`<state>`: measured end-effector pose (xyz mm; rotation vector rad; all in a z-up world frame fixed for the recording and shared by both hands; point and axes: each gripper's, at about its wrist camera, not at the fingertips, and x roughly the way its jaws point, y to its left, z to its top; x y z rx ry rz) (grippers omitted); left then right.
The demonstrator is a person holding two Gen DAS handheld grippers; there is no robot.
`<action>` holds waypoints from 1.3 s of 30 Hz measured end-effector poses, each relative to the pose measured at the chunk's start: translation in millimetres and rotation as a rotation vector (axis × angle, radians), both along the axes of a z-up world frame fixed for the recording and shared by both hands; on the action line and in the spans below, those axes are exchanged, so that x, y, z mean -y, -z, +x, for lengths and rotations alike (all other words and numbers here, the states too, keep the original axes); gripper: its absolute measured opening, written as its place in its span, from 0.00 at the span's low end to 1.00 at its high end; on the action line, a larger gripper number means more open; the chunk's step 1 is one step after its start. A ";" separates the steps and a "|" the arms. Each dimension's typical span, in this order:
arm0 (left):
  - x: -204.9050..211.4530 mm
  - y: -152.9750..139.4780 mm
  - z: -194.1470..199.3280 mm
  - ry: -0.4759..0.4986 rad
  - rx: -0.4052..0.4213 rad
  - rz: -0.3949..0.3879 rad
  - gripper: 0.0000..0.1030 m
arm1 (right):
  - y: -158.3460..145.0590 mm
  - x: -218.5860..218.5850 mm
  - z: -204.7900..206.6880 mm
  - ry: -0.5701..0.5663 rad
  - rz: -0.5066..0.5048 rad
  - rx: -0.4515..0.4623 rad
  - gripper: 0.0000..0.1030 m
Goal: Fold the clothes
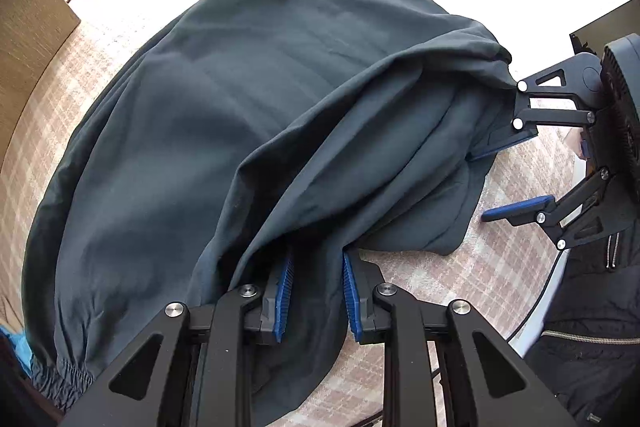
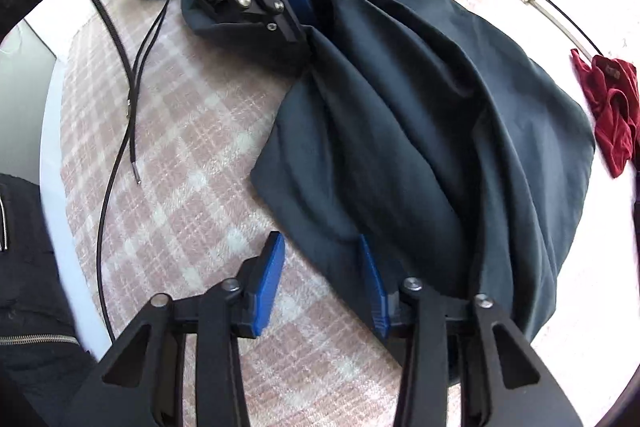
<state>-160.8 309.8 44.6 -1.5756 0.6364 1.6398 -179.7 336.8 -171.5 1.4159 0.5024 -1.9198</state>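
Left hand-held gripper (image 1: pixel 316 297): clamped on dark garment (image 1: pixel 240 99) edge. Right hand-held gripper (image 2: pixel 320 281): jaws apart, one pad under garment's corner, nothing pinched. Garment: spread on checked blanket (image 2: pixel 180 131). Step: gathering edge; next, right must close.

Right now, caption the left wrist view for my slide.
Left gripper pinches the dark garment; right gripper open, one finger under it.

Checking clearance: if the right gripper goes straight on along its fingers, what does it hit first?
Probably the plaid bed cover: the right gripper stands open with bare cover showing between its fingers. The dark garment drapes over only the right-hand finger. Depth is unclear.
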 end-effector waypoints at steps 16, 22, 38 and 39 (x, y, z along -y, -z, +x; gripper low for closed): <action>46.8 -41.1 14.9 -0.021 0.002 0.051 0.36 | -71.9 -67.8 -35.0 0.280 -0.420 0.091 0.02; 55.8 -56.5 32.4 -0.027 -0.020 0.054 0.41 | -73.6 -76.2 -60.5 0.339 -0.455 0.091 0.02; 65.8 -58.6 45.4 -0.022 -0.012 0.018 0.46 | -28.0 -61.7 -25.4 0.198 -0.284 0.312 0.03; 68.1 -59.3 45.6 -0.028 -0.011 0.019 0.46 | -13.4 -58.1 -13.4 0.155 -0.187 0.357 0.03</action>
